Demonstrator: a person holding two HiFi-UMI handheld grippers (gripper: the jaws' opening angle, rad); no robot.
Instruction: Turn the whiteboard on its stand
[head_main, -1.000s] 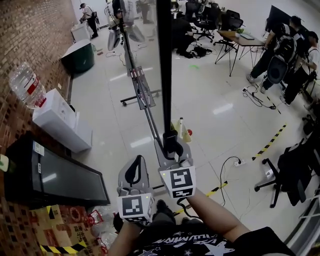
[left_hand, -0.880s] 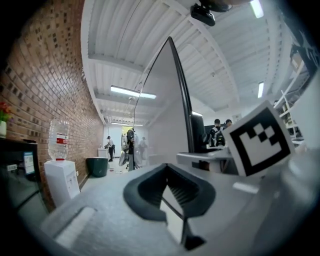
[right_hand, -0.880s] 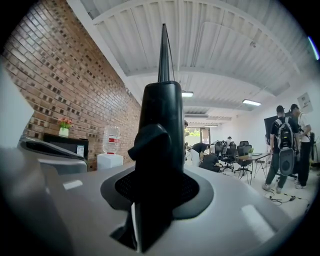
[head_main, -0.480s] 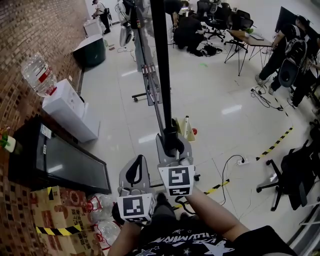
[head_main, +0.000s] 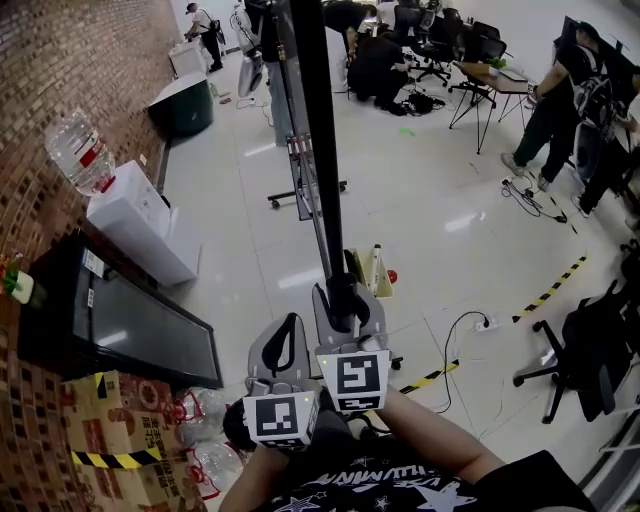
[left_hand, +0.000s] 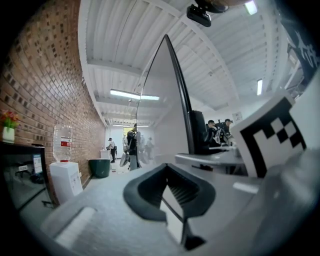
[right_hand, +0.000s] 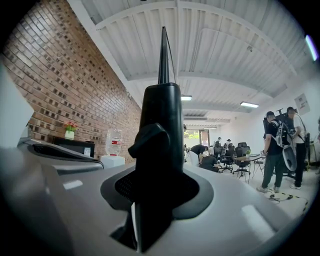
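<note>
1. The right tongs (head_main: 345, 312) point level, straight ahead of the person. Their jaws stand part-way apart and clamp the black upright frame edge of the tall whiteboard (head_main: 318, 150).
2. The right forearm (head_main: 430, 440) reaches forward from the body, with the marker cube facing up.
3. The left tongs (head_main: 287, 345) are level just to the left of the right ones. Their jaws are together with nothing between them, and they are clear of the frame.
4. The left forearm (head_main: 250, 480) is tucked close to the body.
5. The whiteboard, seen edge-on, stands upright on the glossy pale floor (head_main: 440, 220). It runs away from the person along the floor's brick-wall edge.
</note>
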